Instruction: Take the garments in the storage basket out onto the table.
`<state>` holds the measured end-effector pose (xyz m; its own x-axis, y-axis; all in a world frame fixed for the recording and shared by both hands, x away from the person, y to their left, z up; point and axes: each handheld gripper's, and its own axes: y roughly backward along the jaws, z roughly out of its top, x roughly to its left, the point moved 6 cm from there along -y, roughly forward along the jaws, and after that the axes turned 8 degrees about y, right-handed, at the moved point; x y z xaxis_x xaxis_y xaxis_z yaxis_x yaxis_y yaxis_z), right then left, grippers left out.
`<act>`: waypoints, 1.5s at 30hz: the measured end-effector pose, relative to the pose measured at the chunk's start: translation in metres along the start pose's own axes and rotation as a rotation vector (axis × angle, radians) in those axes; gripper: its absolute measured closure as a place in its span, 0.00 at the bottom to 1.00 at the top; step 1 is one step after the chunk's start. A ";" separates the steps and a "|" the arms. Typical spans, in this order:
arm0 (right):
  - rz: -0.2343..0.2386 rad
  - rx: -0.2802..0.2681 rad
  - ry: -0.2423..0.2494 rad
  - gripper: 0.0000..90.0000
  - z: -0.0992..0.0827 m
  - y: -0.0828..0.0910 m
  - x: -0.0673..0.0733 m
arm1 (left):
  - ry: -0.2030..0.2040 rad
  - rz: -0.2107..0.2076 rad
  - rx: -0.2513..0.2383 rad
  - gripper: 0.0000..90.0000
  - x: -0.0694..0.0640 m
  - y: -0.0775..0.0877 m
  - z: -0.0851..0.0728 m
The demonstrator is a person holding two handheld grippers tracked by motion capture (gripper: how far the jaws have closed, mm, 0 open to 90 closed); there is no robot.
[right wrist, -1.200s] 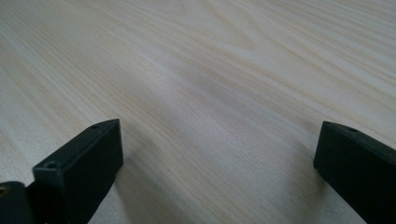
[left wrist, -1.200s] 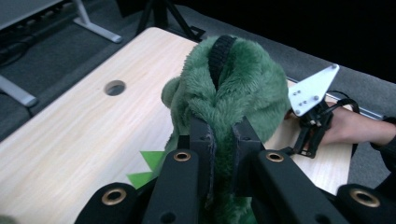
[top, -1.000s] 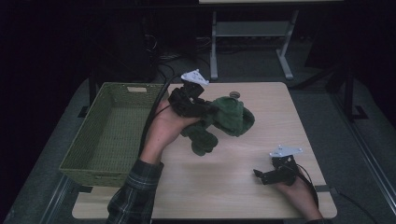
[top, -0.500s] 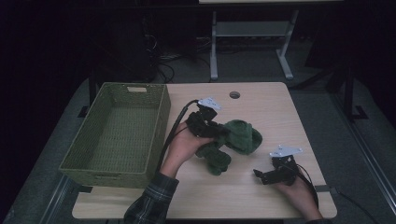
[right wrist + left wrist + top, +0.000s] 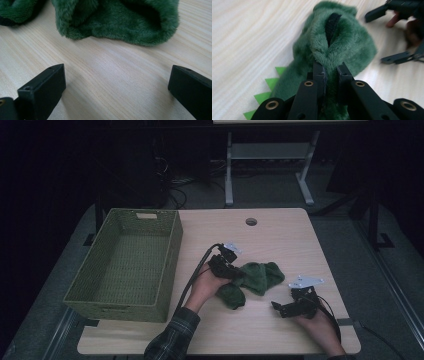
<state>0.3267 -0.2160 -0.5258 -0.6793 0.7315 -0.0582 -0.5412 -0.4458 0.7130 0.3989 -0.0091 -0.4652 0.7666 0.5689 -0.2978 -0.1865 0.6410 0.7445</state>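
Observation:
A fuzzy green plush toy [image 5: 257, 277] with bright green felt spikes [image 5: 268, 91] lies on the wooden table [image 5: 280, 237], right of centre. My left gripper [image 5: 235, 274] is shut on a fold of its fur; in the left gripper view the jaws pinch the plush [image 5: 337, 47] just below a black strap. My right gripper [image 5: 277, 307] rests low near the table's front right, open, its jaws pointing left toward the toy with bare wood between them. In the right gripper view the plush [image 5: 120, 20] lies just beyond the fingertips [image 5: 42, 86].
A green woven basket [image 5: 125, 262] stands on the table's left half. A round cable hole [image 5: 251, 222] sits near the far edge. Beyond the table are a dark floor and a metal desk frame [image 5: 270, 160].
My left gripper has come down and toward the front with the plush, from above the table's middle to the tabletop, where the toy now rests. The right gripper has stayed put.

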 end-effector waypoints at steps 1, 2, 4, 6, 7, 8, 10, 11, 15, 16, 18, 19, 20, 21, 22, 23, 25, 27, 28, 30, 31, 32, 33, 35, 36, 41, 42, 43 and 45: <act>0.000 0.000 0.000 0.01 0.000 0.000 0.000 | -0.001 0.003 0.013 0.90 0.003 -0.003 -0.003; 0.000 0.000 0.000 0.01 0.000 0.000 0.000 | 0.004 0.006 0.026 0.90 0.005 -0.007 -0.006; 0.000 0.000 -0.001 0.01 0.000 0.000 0.000 | 0.009 0.007 0.029 0.90 0.007 -0.011 -0.009; 0.000 0.000 -0.001 0.01 0.000 0.000 0.000 | 0.005 0.004 0.040 0.89 0.009 -0.013 -0.011; 0.000 0.000 0.000 0.01 0.000 0.000 0.000 | 0.007 0.002 0.038 0.86 0.008 -0.013 -0.011; 0.000 0.000 0.000 0.01 0.000 0.000 0.000 | -0.003 0.003 0.041 0.83 0.008 -0.013 -0.011; 0.000 0.000 0.000 0.01 0.000 0.000 0.000 | -0.008 -0.001 0.037 0.77 0.006 -0.011 -0.010; 0.000 0.000 0.000 0.01 0.000 0.000 0.000 | -0.018 -0.001 0.039 0.77 0.006 -0.009 -0.009; 0.000 0.000 0.000 0.01 0.000 0.000 0.000 | -0.034 0.006 0.030 0.57 0.001 0.000 -0.007; 0.000 0.000 0.000 0.01 0.000 0.000 0.000 | -0.037 0.009 0.023 0.54 -0.001 0.003 -0.006; 0.000 0.000 0.000 0.01 0.000 0.000 0.000 | -0.033 0.006 -0.003 0.49 -0.003 0.010 -0.003; 0.000 0.000 0.000 0.01 0.000 0.000 0.000 | -0.037 0.004 -0.017 0.48 -0.005 0.014 -0.002; 0.000 0.000 0.000 0.01 0.000 0.000 0.000 | -0.040 0.004 -0.031 0.47 -0.006 0.019 -0.001; 0.000 0.000 0.000 0.01 0.000 0.000 0.000 | -0.037 0.002 -0.042 0.45 -0.008 0.023 0.000; 0.000 0.000 0.000 0.01 0.000 0.000 0.000 | -0.033 -0.002 -0.046 0.45 -0.009 0.026 -0.001; 0.000 0.000 0.000 0.01 0.000 0.000 0.000 | -0.036 -0.005 -0.049 0.45 -0.010 0.029 -0.001; 0.000 0.000 0.000 0.01 0.000 0.000 0.000 | -0.037 -0.010 -0.060 0.45 -0.013 0.036 -0.002; 0.000 0.000 0.001 0.01 0.000 0.000 0.000 | -0.039 -0.011 -0.062 0.45 -0.016 0.043 -0.005; 0.000 0.000 0.001 0.01 0.000 0.000 0.000 | -0.047 -0.009 -0.064 0.45 -0.017 0.046 -0.007; 0.000 -0.001 0.001 0.01 0.000 0.000 0.000 | -0.048 -0.004 -0.073 0.45 -0.020 0.051 -0.012; 0.000 -0.001 0.000 0.01 0.000 0.000 0.000 | -0.055 -0.004 -0.070 0.45 -0.020 0.053 -0.014; 0.000 -0.001 0.001 0.01 0.000 0.000 0.000 | -0.053 0.000 -0.071 0.45 -0.021 0.054 -0.018; 0.000 -0.001 0.001 0.01 0.000 0.000 0.000 | -0.065 0.006 -0.070 0.45 -0.021 0.056 -0.021; 0.000 -0.001 0.000 0.01 0.000 0.000 0.000 | -0.063 0.017 -0.081 0.42 -0.022 0.061 -0.028; 0.000 -0.001 0.001 0.01 0.000 0.000 0.000 | -0.058 0.018 -0.090 0.41 -0.022 0.062 -0.031; 0.000 0.000 -0.001 0.01 0.000 0.000 0.000 | -0.064 0.071 -0.124 0.31 -0.019 0.071 -0.052; 0.000 0.000 0.000 0.01 0.000 0.000 0.000 | -0.065 0.090 -0.128 0.28 -0.018 0.072 -0.058; 0.000 0.000 -0.001 0.01 0.000 0.000 0.000 | -0.059 0.101 -0.132 0.25 -0.018 0.073 -0.064; 0.000 0.000 -0.001 0.01 0.000 0.000 0.000 | -0.054 0.125 -0.140 0.21 -0.017 0.075 -0.075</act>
<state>0.3266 -0.2160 -0.5258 -0.6789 0.7320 -0.0571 -0.5408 -0.4459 0.7132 0.3265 0.0678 -0.4492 0.7635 0.6222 -0.1728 -0.3626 0.6346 0.6825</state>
